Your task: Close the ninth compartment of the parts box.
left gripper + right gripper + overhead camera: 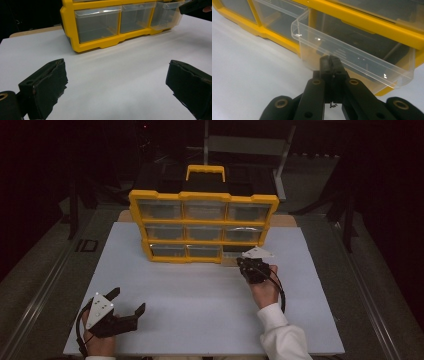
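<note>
A yellow organizer box with clear drawers stands upright on the white table. Its bottom-right clear drawer is pulled partway out of its dark slot. My right gripper is shut, its tips pinched together on the middle of that drawer's front wall, just below a ridged patch. From above, the right gripper sits at the box's lower right corner. My left gripper rests near the table's front left, jaws wide open with nothing between them. It faces the organizer.
A black case with a yellow handle stands behind the organizer. Dark floor and metal frame legs surround the table. A white sleeve comes in at the bottom right. Bare white tabletop lies between the two grippers.
</note>
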The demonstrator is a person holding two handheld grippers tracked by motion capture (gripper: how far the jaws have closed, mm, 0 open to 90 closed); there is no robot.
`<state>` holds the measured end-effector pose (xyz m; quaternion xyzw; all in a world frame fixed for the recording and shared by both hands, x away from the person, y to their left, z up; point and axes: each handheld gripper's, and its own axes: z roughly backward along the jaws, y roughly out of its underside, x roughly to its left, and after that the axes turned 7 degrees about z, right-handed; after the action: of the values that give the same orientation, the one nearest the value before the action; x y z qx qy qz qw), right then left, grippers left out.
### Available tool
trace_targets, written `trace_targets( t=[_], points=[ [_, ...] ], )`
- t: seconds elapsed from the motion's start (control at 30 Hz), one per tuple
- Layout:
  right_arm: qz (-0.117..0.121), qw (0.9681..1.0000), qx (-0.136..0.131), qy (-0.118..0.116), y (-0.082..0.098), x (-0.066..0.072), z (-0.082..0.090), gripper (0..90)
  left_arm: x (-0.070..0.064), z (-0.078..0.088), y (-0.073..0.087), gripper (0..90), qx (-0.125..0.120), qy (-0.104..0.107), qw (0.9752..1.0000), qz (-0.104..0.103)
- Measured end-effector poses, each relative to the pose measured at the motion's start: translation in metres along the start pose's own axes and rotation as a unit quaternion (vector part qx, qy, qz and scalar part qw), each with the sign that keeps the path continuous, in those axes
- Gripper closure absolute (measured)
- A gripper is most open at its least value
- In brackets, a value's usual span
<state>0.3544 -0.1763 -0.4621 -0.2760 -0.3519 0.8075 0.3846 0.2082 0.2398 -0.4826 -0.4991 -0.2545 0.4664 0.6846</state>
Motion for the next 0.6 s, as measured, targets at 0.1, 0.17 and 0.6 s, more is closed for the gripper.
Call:
trace_targets(
  t=[0.1,0.17,0.6],
  points=[
    [-0.001,1.0000,0.001,0.001,-0.0011,-0.0008,-0.0014,90.0,0.0000,0.0000,0.0000,3.5,0.000,0.000,1.0000,0.000],
    [-0.002,1.0000,0.002,0.001,-0.0021,-0.0014,-0.0021,90.0,0.0001,0.0000,0.0000,3.5,0.000,0.000,1.0000,0.000],
    [-0.005,1.0000,0.003,0.005,-0.0065,-0.0061,-0.0089,90.0,0.0004,-0.0002,0.0000,3.5,0.000,0.000,1.0000,0.001]
  ],
)
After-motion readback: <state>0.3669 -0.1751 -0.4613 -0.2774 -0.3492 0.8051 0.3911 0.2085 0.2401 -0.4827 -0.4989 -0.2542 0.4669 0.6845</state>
